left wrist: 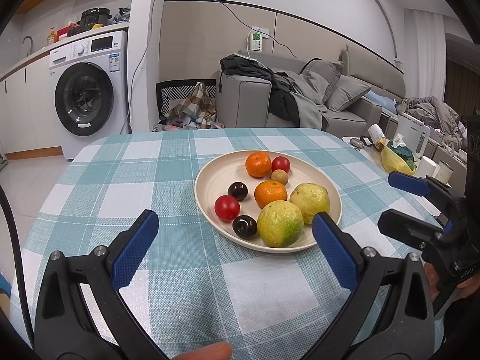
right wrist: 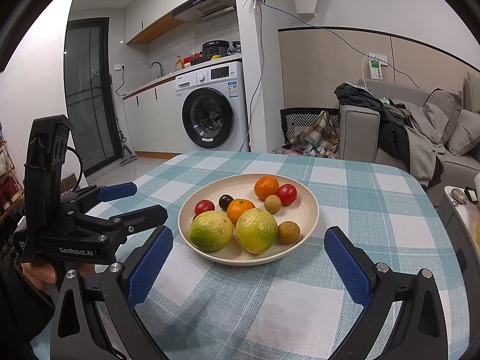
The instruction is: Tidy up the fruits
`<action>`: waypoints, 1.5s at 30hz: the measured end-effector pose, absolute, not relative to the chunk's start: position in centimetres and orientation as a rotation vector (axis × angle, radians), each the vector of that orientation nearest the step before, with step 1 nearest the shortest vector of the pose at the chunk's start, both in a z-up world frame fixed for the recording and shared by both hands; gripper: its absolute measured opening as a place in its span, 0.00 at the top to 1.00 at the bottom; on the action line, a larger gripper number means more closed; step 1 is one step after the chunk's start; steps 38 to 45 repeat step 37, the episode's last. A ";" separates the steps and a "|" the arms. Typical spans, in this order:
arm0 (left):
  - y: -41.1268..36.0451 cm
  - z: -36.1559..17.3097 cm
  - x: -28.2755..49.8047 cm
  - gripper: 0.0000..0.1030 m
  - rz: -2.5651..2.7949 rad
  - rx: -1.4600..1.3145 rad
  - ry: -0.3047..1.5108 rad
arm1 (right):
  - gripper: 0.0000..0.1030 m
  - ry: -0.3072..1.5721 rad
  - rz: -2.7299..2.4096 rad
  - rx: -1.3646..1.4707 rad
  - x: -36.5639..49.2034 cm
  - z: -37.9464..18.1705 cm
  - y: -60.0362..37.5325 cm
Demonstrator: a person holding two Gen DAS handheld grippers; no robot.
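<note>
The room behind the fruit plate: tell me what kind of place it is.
Most likely a small lived-in apartment: a washing machine under a kitchen counter, a grey sofa heaped with clothes, and a checked tablecloth.

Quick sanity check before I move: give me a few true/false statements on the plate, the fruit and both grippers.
1. Both grippers are open and hold nothing. True: left gripper and right gripper are spread with nothing between the fingers.
2. The plate holds two oranges. True: one at the far side, one mid-plate.
3. A red tomato lies on the tablecloth. False: both tomatoes are on the plate.
4. The two yellow-green citrus lie at the plate's far edge. False: they lie nearest the grippers.
</note>
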State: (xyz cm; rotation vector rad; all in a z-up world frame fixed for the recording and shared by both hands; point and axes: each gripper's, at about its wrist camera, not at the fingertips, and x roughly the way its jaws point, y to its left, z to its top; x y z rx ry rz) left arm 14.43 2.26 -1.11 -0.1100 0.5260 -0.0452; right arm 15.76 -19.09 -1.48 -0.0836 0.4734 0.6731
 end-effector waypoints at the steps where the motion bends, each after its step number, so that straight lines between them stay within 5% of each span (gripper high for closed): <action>1: 2.3 -1.1 14.4 0.01 -0.045 -0.111 0.526 | 0.00 0.474 0.673 -0.084 15.8 -1.5 -19.1; 45: 3.0 -1.4 14.5 0.01 -0.025 -0.120 0.520 | 0.00 0.475 0.674 -0.085 15.8 -1.4 -19.0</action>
